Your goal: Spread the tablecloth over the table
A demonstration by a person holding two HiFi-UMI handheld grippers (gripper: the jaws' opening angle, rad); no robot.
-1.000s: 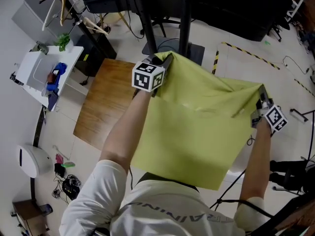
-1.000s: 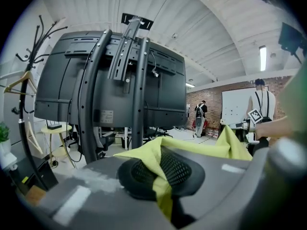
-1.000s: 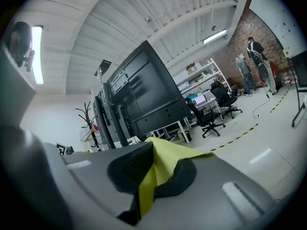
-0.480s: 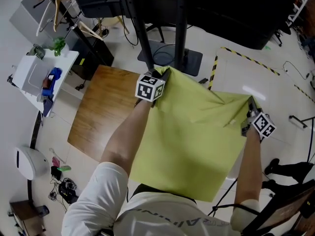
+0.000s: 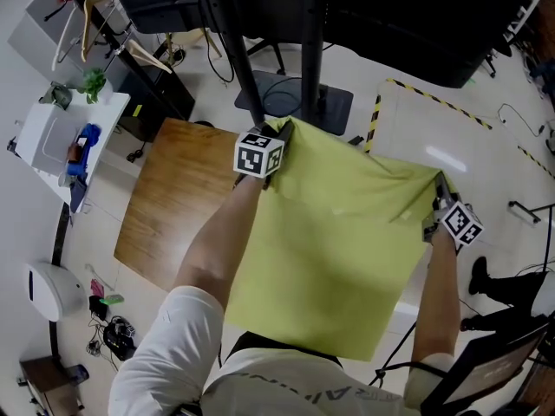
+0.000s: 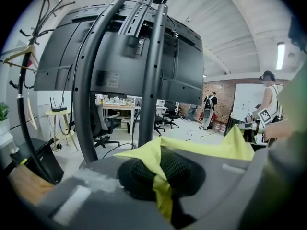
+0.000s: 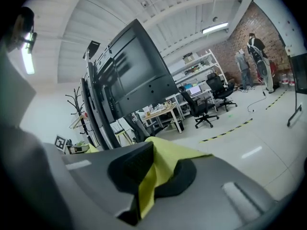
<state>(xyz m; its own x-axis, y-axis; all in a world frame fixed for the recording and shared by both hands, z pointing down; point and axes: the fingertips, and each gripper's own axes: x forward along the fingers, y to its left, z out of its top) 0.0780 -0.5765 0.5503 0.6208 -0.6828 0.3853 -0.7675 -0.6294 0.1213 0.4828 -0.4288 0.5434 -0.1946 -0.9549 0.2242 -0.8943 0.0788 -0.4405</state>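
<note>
My left claw [image 6: 160, 176] is shut tight on one far corner of the yellow-green tablecloth [image 5: 338, 250]. I can see the cloth squeezed between its two black pads [image 6: 180, 169]. My right claw [image 7: 146, 169] is shut the same way on the other far corner, and a fold of cloth sticks out between its pads [image 7: 129, 164]. The cloth is pulled wide between the two claws and runs back toward my body, with a few creases near the right claw. From the head view it hides the right part of the brown wooden counter [image 5: 173, 206], and the left part is bare. I cannot tell if the cloth touches the counter. Past the claws is a dark stand [image 5: 312, 50] with a big black screen. A small white table [image 5: 48, 133] is near the counter's far left corner.
</note>
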